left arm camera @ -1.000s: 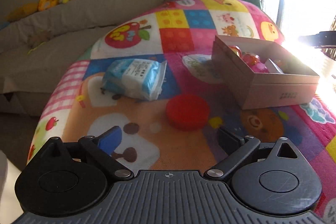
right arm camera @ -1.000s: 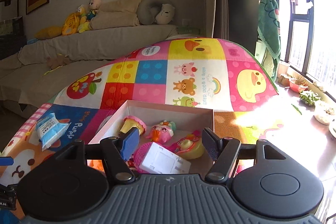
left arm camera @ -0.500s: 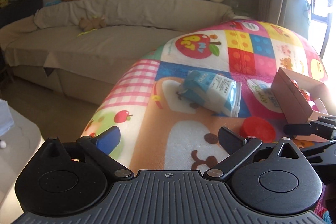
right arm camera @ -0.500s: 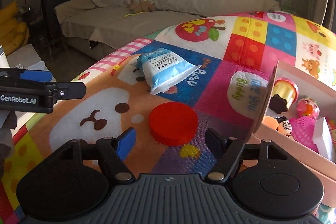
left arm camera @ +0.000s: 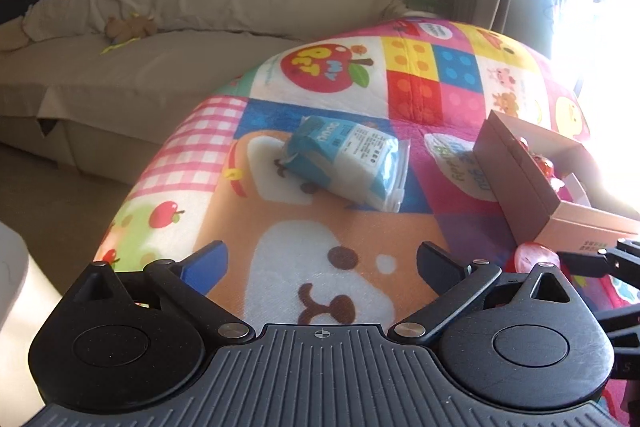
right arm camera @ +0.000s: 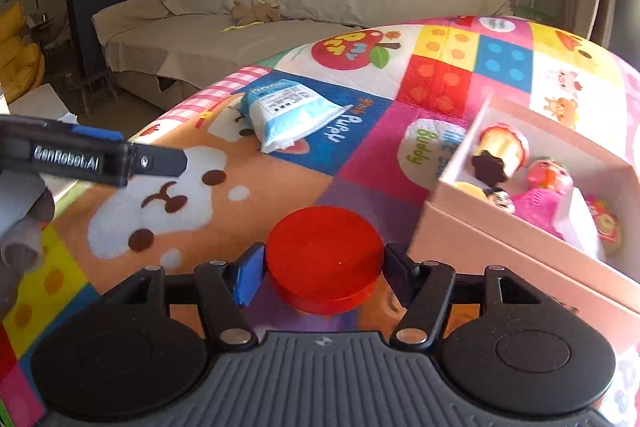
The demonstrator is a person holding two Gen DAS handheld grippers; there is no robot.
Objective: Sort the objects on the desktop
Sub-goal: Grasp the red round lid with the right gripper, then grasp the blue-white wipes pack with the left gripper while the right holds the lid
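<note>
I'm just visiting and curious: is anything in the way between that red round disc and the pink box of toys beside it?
Nothing visible lies on the mat between the red disc and the pink box. Only the box's own near wall has to be cleared. The right gripper is closing, the disc between its fingers.
</note>
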